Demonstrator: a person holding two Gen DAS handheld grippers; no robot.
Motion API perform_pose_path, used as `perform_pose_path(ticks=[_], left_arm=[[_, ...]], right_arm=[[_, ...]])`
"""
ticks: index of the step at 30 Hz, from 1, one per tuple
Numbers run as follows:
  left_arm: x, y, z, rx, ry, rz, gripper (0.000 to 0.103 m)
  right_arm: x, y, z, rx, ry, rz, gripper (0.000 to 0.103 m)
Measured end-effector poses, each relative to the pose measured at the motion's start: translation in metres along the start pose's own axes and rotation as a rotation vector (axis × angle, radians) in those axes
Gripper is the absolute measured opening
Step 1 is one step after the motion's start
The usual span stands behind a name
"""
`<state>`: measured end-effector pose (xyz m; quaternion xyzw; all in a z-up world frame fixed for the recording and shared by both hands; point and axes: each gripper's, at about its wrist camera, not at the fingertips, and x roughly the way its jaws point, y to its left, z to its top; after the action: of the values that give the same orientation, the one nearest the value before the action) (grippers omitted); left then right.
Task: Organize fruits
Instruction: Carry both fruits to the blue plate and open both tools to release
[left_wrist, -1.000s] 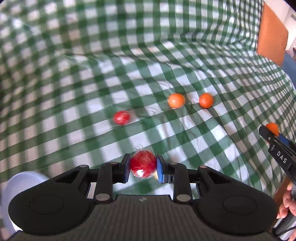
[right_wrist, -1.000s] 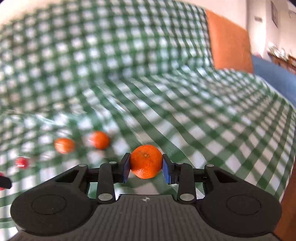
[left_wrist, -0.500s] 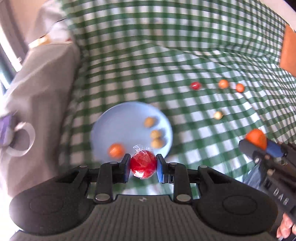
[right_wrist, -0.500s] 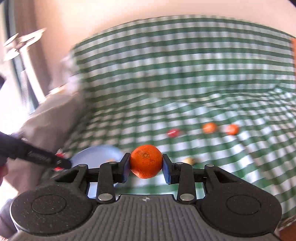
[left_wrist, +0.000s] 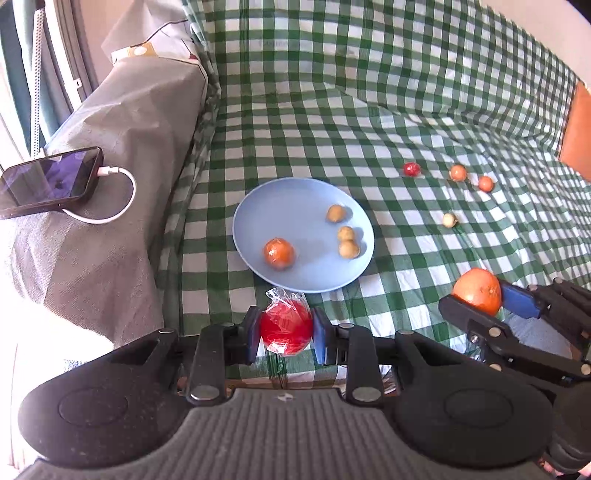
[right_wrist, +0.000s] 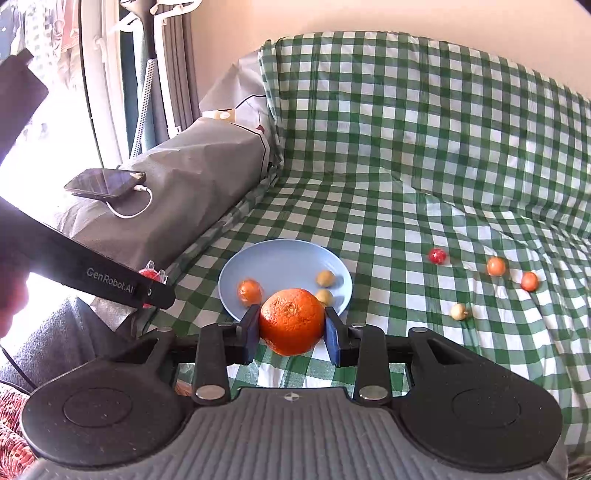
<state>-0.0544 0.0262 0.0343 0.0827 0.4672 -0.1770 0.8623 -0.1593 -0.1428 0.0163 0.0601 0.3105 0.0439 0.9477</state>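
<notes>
Both tongs loaded, near the blue plate (left_wrist: 258, 206).
Left tongs (left_wrist: 285, 334) clamped on wrapped red fruit (left_wrist: 286, 326); right tongs (right_wrist: 291, 334) clamped on orange (right_wrist: 291, 321). Four fruits on plate, four loose on checked cloth (left_wrist: 369, 129) far right.

Both grippers have pulled back from the loose fruit toward the blue plate (left_wrist: 255, 210). The left gripper (left_wrist: 285, 333) now sits just short of the plate's near rim, and the right gripper (right_wrist: 291, 329) has swung round to face the plate.
</notes>
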Motion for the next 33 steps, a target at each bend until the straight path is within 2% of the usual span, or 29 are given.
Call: perform_pose_path(ticks=[21,33], left_arm=[[0.005,0.003,0.003,-0.020,-0.001,-0.016,0.032],[0.023,0.010,0.021,-0.036,0.013,-0.016,0.032]], right_arm=[[0.002,-0.003,-0.005,-0.002,0.022,-0.017,0.037],[0.019,-0.008,-0.003,0.009,0.055,-0.017,0.037]])
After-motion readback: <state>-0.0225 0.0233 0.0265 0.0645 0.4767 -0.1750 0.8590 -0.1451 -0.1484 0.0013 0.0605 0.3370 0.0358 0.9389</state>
